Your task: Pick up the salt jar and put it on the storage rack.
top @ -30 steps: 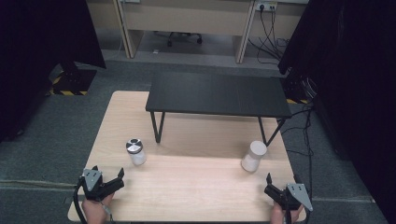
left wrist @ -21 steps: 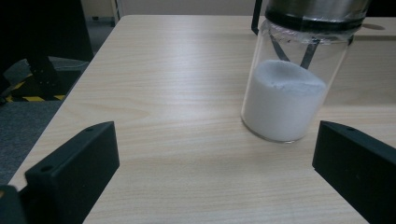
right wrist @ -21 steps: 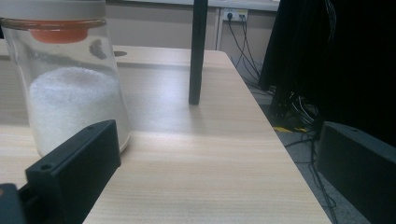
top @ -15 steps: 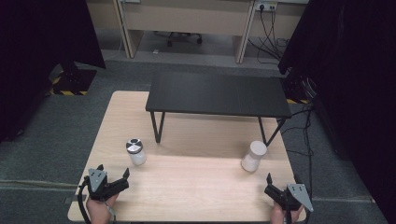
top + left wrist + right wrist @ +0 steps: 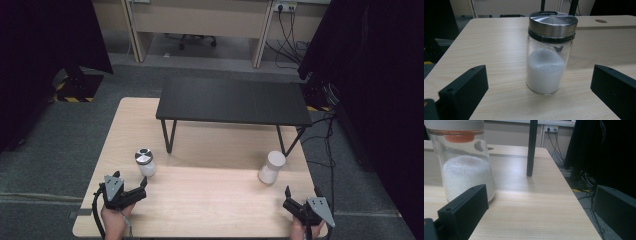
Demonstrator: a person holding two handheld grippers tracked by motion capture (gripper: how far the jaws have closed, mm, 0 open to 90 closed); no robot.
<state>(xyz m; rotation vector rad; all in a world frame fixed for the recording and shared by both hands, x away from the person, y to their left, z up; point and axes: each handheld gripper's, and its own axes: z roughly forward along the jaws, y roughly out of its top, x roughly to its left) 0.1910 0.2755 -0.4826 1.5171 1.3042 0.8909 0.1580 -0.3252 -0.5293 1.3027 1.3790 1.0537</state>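
**Two jars on a wooden table**

The glass jar (image 5: 549, 53) is round with a shiny metal lid and white powder inside. It stands at 12 o'clock from the left claw (image 5: 141, 186), whose jaws are wide. The right claw (image 5: 300, 196) is wide too, near a white-lidded jar (image 5: 271, 167).

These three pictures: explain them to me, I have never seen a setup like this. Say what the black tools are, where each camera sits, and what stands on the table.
A person holds a black two-jaw tool in each hand: the left hand-held gripper and the right hand-held gripper. Both are open and hold nothing. One camera looks down from above; one rides on each tool, looking along its jaws. On the light wooden table stand a clear glass jar with a steel lid, centred between the left jaws, and a clear jar with a white lid. Both contain white powder. A low black metal bench stands behind them.
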